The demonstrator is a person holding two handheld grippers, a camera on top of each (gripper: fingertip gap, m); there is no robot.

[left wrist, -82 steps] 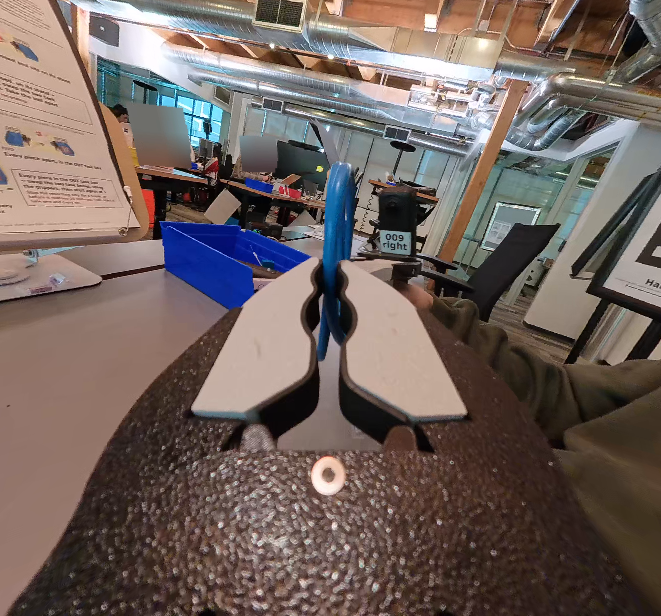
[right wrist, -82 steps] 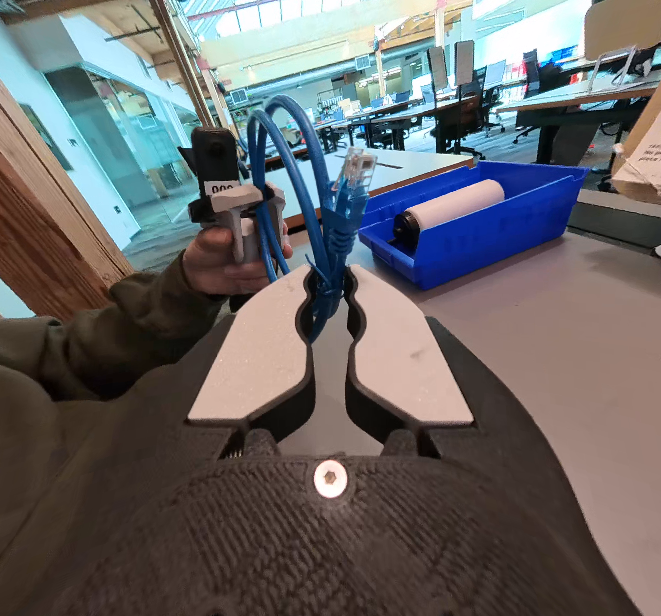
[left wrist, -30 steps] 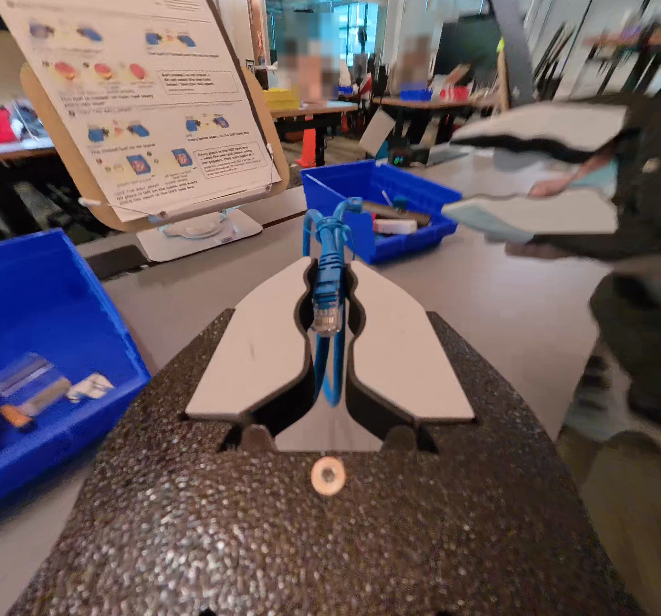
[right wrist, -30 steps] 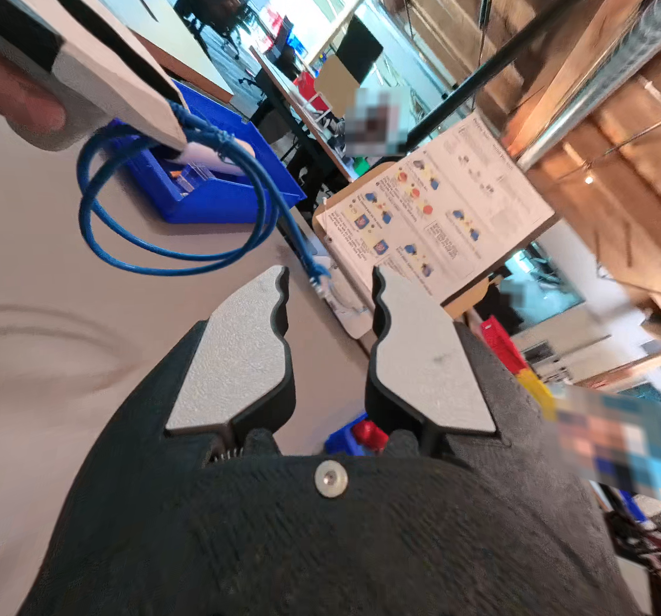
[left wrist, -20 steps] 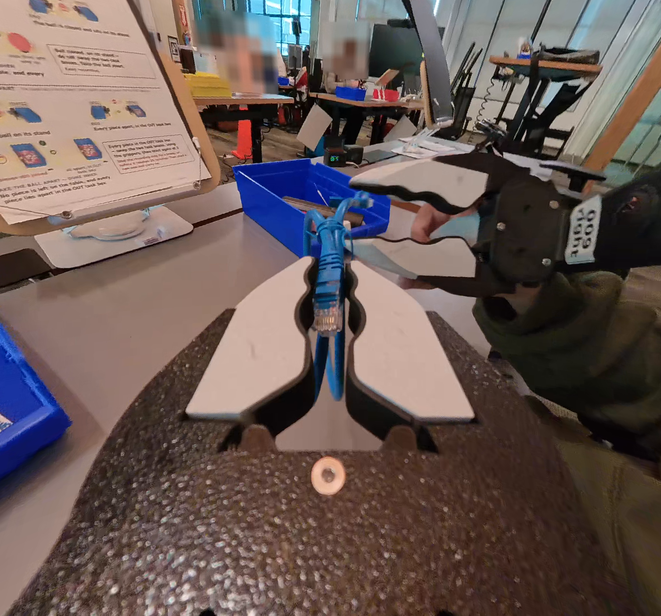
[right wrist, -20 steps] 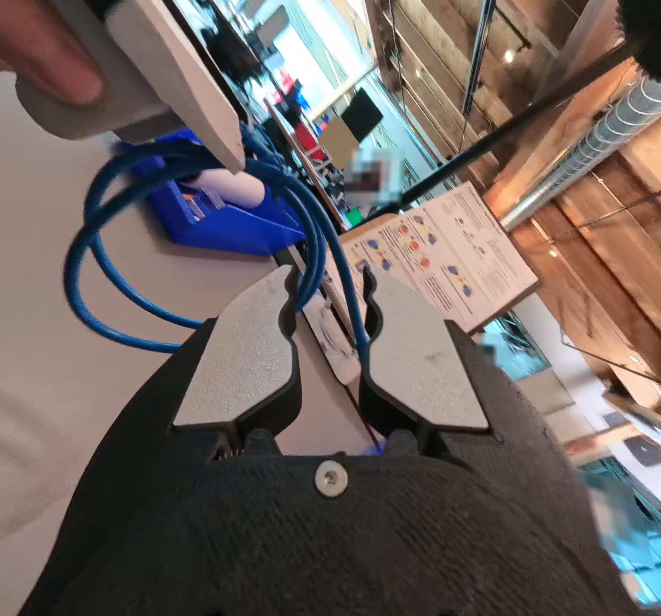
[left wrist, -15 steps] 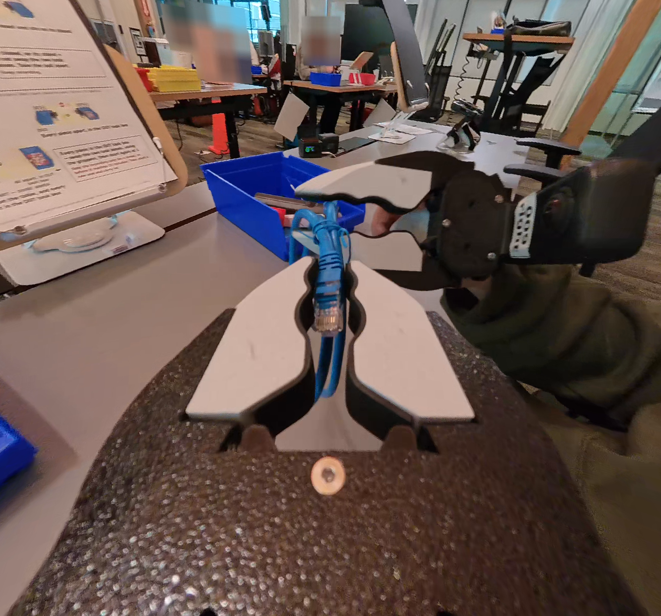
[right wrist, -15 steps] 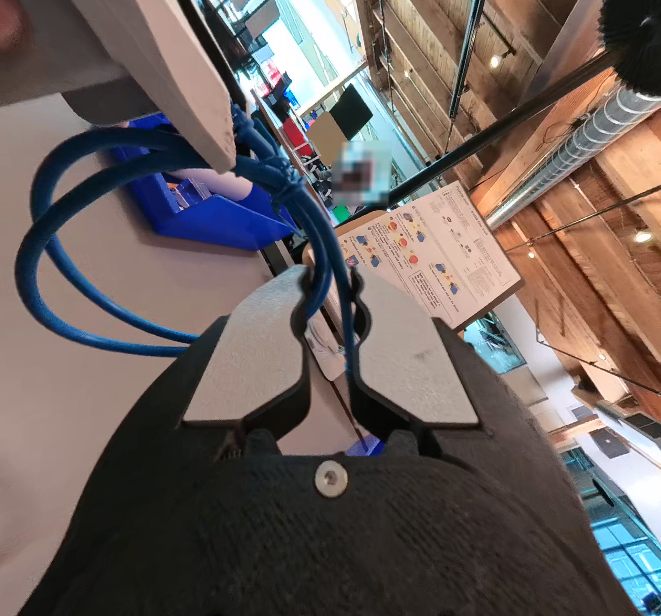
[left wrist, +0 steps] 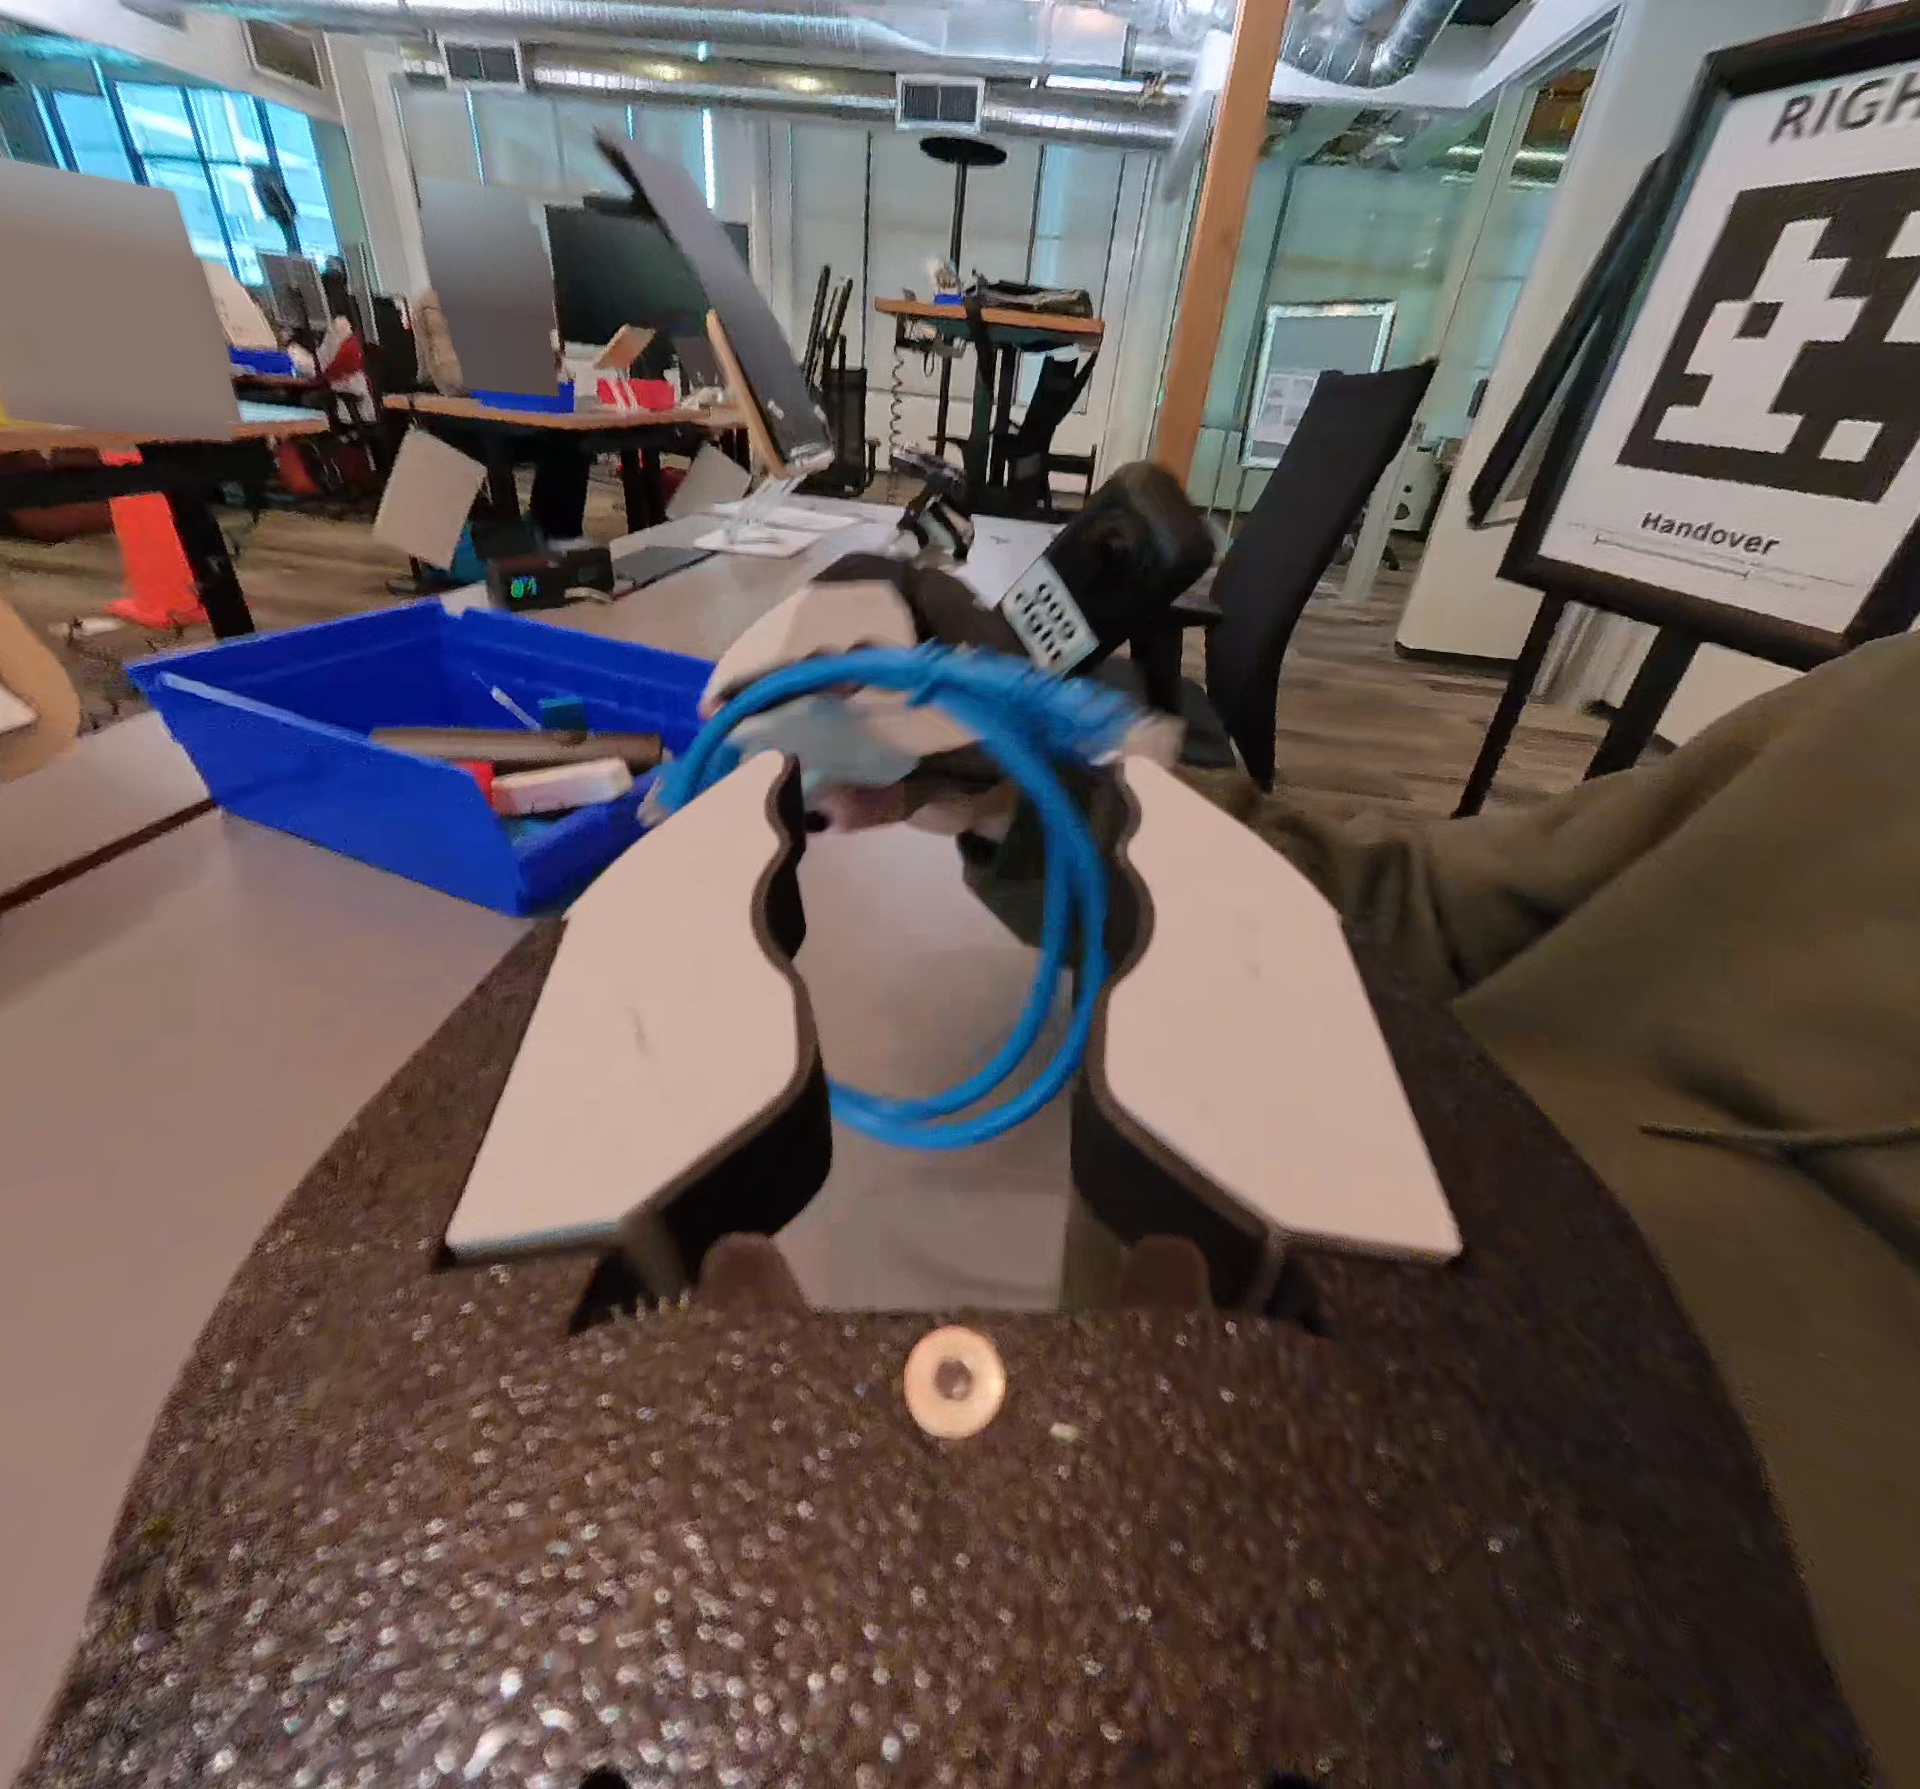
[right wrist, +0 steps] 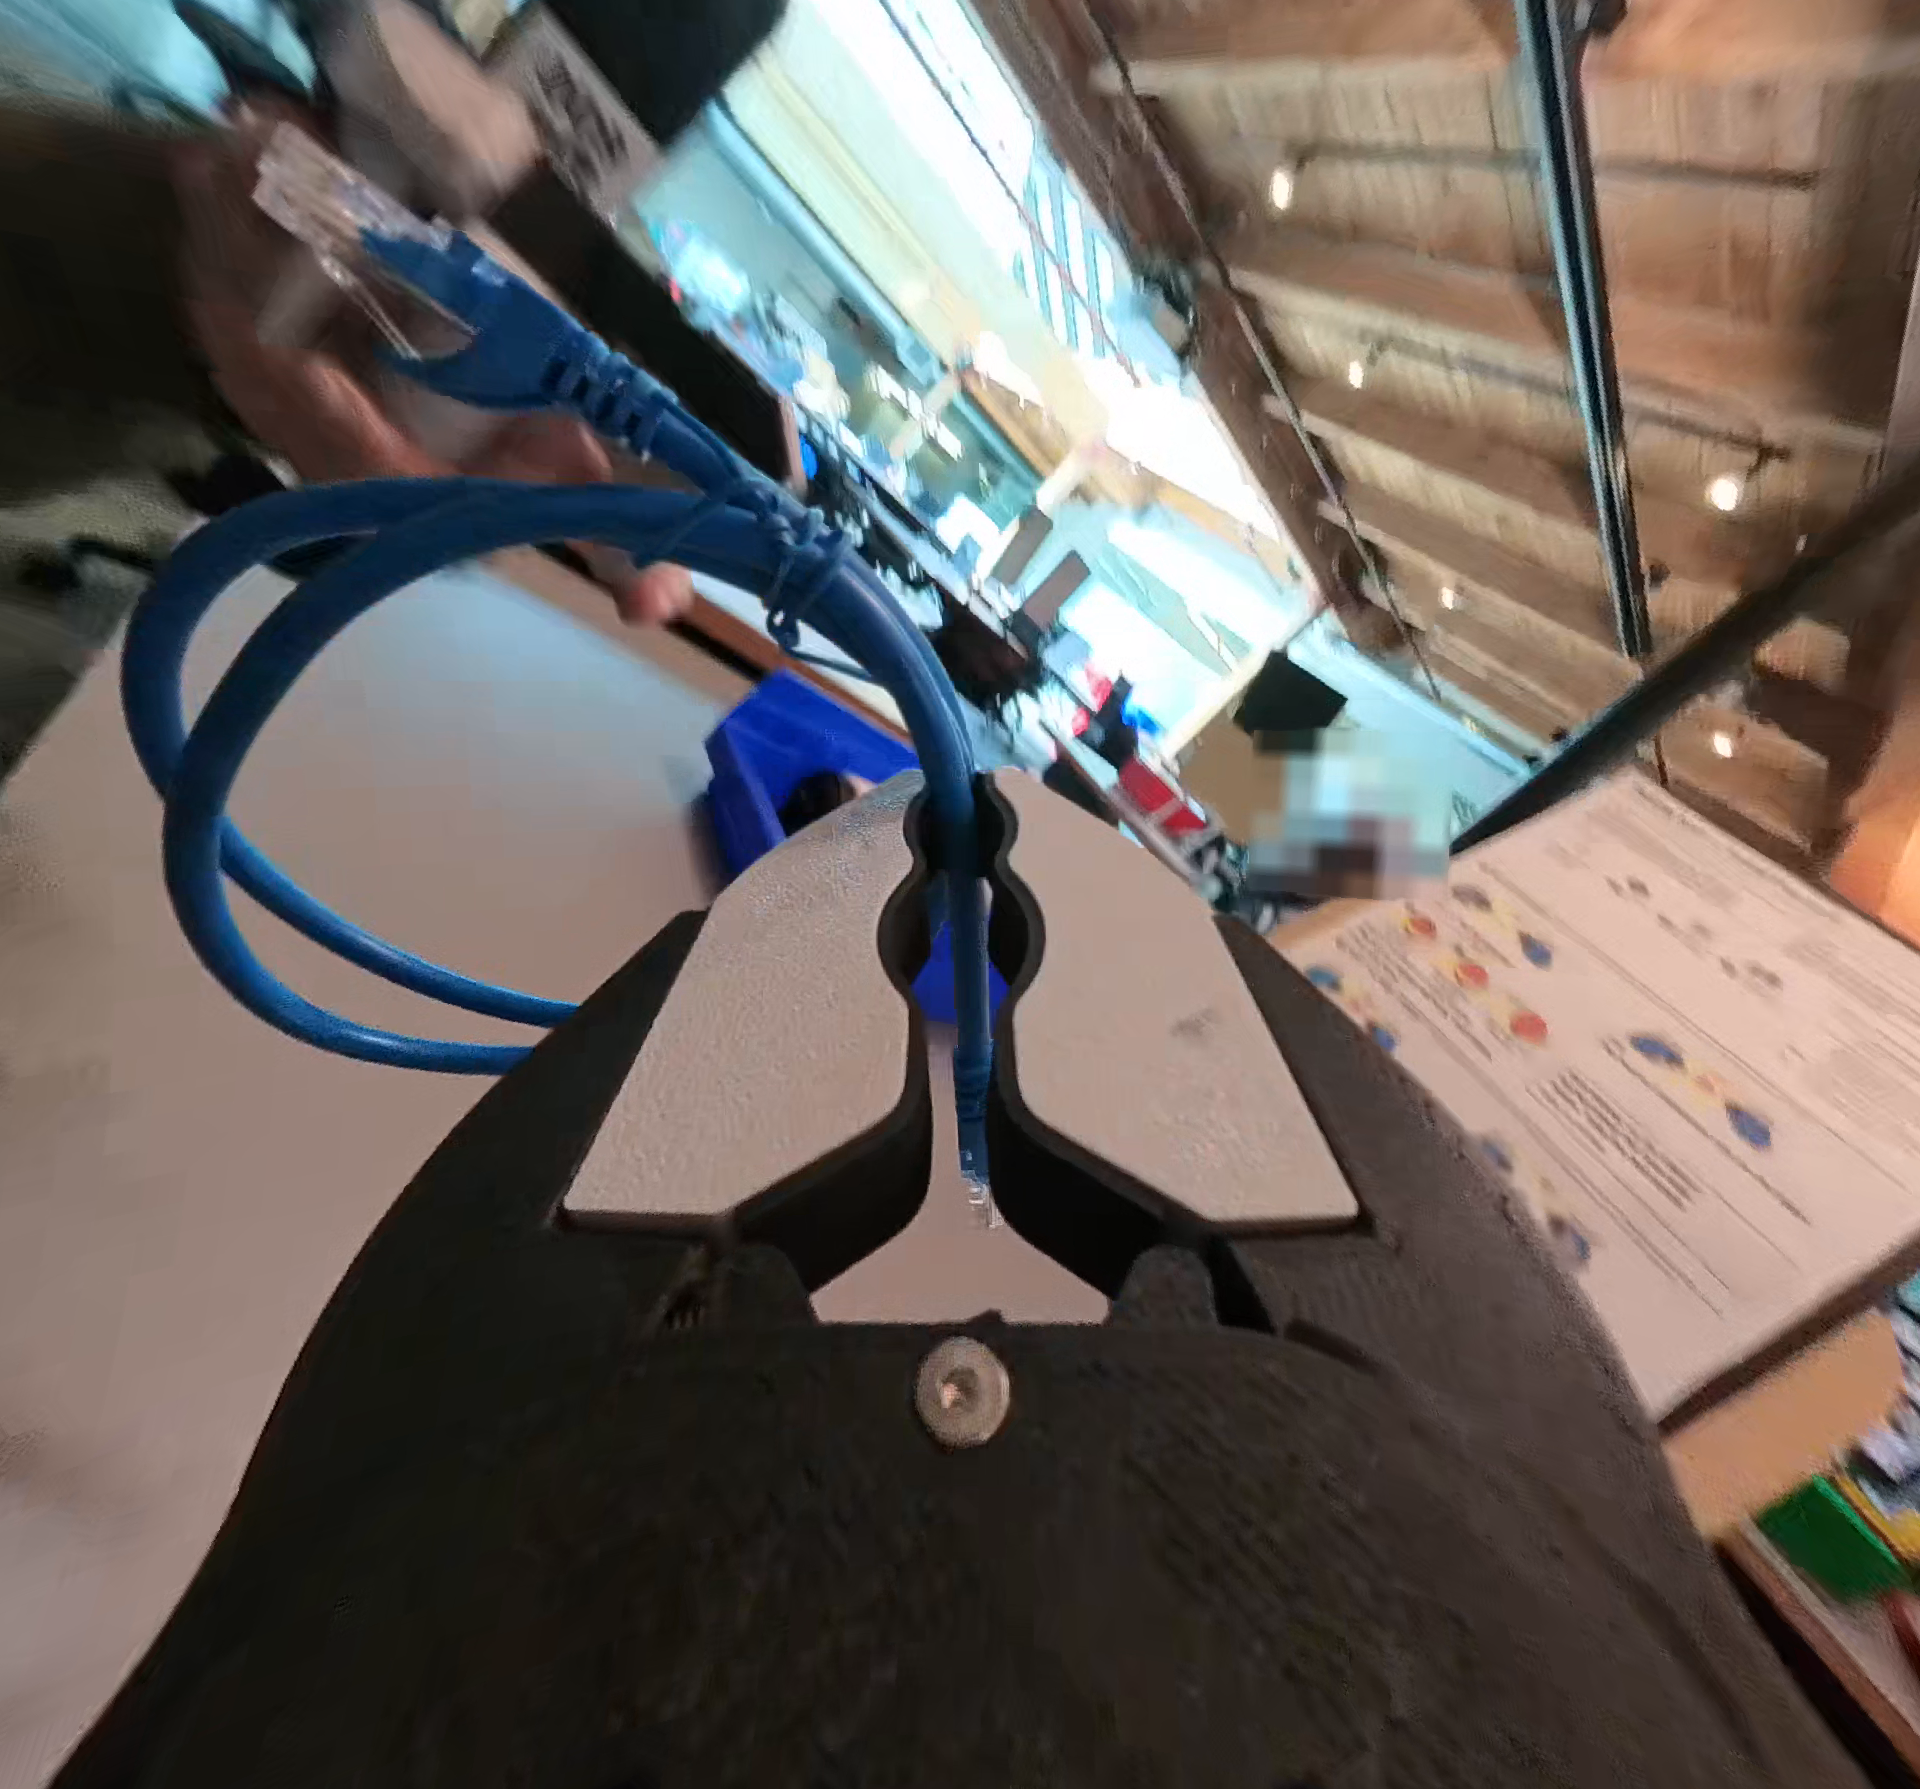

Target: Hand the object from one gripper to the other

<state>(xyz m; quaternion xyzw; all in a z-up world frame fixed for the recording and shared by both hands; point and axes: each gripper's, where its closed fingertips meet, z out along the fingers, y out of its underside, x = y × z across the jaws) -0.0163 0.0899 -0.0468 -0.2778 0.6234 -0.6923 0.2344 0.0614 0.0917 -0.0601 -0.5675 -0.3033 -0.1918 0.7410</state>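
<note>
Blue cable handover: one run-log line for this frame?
phase: handover done | blue cable: coiled, off table | right claw: shut on blue cable | left claw: open, released | next: likely separate

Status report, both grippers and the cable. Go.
Left gripper open, nothing in it. Right gripper shut on the coiled blue network cable, loop hanging free above the grey table. Nothing in the way.
</note>
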